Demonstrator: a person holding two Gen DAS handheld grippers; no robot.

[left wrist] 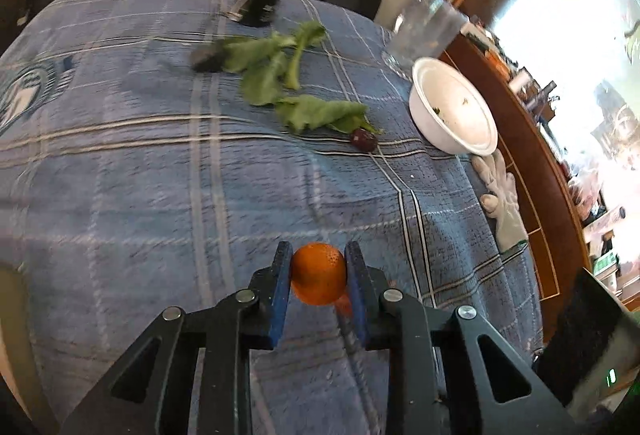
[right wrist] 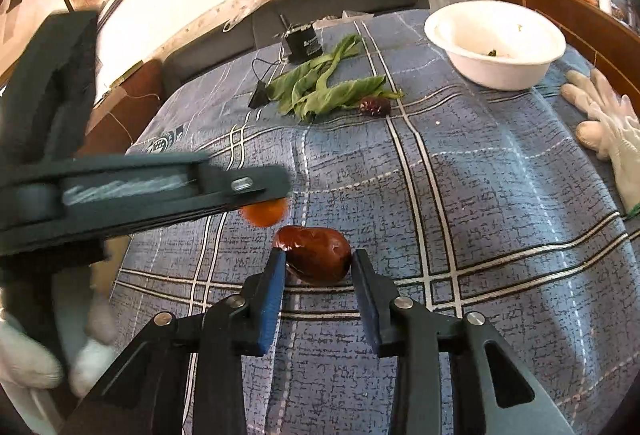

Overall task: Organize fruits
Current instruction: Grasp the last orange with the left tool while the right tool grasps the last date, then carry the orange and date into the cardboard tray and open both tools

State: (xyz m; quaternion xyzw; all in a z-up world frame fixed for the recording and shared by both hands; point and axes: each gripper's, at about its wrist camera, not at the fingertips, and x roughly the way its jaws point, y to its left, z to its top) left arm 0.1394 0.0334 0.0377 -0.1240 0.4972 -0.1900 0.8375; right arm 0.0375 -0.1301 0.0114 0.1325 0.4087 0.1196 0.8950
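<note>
My left gripper [left wrist: 318, 267] is shut on a small orange fruit [left wrist: 318, 277] and holds it above the blue plaid cloth [left wrist: 160, 175]. In the right wrist view the left gripper [right wrist: 276, 195] crosses from the left with the orange fruit [right wrist: 265, 213] under its tip. My right gripper [right wrist: 318, 263] holds a dark red date [right wrist: 314, 253] between its blue pads. A second dark red date [left wrist: 363, 140] lies beside green leaves [left wrist: 280, 83], left of the white bowl [left wrist: 454, 105]. The second date [right wrist: 375, 106], the leaves [right wrist: 320, 87] and the bowl [right wrist: 496, 43] also show in the right wrist view.
A clear glass container [left wrist: 426, 31] stands behind the bowl. A white glove [right wrist: 608, 127] lies at the cloth's right edge. A small black box [right wrist: 303, 41] and a black wedge with a cord [right wrist: 260, 95] sit at the far side. A wooden ledge [left wrist: 532, 163] runs along the right.
</note>
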